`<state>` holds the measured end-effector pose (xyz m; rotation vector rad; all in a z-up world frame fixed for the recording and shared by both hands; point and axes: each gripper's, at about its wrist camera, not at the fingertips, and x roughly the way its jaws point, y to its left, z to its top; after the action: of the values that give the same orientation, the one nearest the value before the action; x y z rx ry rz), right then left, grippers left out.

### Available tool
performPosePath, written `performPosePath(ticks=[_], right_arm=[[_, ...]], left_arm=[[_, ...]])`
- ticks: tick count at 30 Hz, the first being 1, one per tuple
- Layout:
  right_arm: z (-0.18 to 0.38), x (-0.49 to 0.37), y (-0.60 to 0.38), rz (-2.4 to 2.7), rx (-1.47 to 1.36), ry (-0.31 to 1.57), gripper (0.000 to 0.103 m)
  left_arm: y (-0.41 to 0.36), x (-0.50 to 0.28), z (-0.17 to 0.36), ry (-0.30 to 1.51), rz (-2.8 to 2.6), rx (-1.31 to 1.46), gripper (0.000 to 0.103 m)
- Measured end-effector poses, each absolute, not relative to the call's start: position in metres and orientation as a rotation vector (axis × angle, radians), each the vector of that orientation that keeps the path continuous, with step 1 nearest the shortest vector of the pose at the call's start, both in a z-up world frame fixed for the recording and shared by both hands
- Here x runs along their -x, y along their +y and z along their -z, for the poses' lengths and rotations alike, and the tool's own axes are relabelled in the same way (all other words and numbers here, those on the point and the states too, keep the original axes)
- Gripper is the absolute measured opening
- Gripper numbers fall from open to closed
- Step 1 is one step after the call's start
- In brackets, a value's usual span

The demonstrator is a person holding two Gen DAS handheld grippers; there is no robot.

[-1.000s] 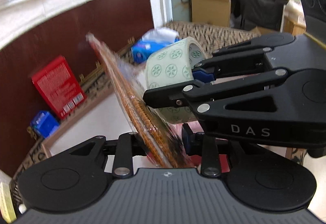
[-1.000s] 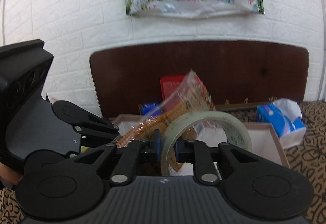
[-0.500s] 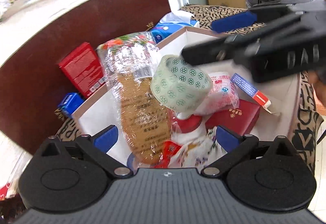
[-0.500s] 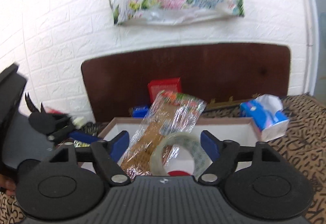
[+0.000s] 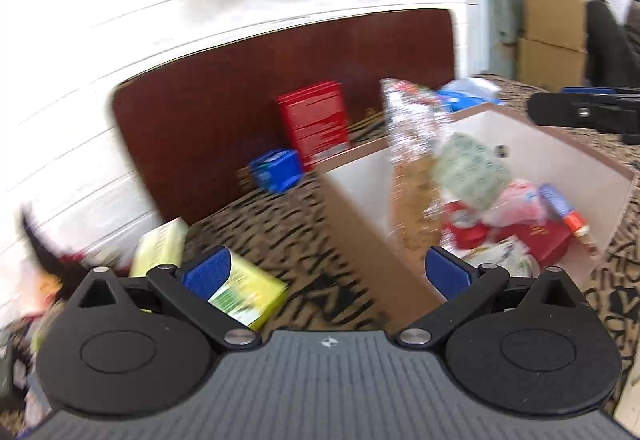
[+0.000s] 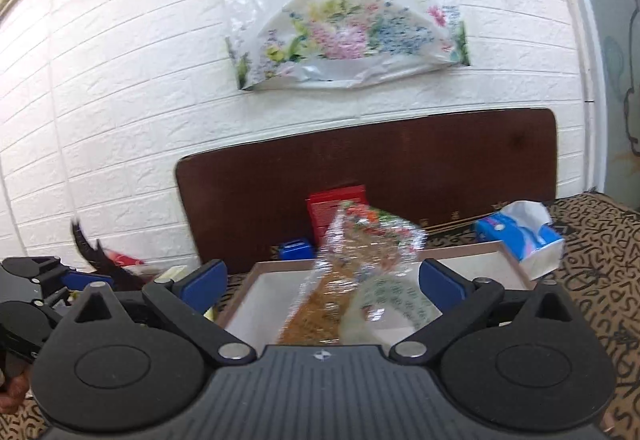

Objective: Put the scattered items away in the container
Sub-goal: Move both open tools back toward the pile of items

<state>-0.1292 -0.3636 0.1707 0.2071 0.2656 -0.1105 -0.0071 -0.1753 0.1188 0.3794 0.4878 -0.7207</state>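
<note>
Both the left gripper [image 5: 326,272] and the right gripper [image 6: 322,280], whose jaws have just been opening, stand wide apart and empty because the noodle packet [image 5: 412,168] and tape roll [image 5: 472,170] already lie inside the box [image 5: 520,136], leaving the yellow cartons [image 5: 248,294] outside to collect

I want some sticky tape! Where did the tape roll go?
The tape roll lies inside the white box, on the pile right of the clear noodle packet.
</note>
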Motion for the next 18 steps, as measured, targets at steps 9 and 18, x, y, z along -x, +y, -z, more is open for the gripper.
performPosePath(ticks=[9,18], right_arm=[[-0.177,0.111,-0.274,-0.058,-0.141,0.287,0.103],[-0.185,0.113,-0.236,-0.077,-0.097,0.278,0.103]], left_arm=[[-0.135,0.004,-0.122,0.526,0.525,-0.292,0.103],[-0.117,0.013,-0.127,0.519,0.465,-0.233,0.103]])
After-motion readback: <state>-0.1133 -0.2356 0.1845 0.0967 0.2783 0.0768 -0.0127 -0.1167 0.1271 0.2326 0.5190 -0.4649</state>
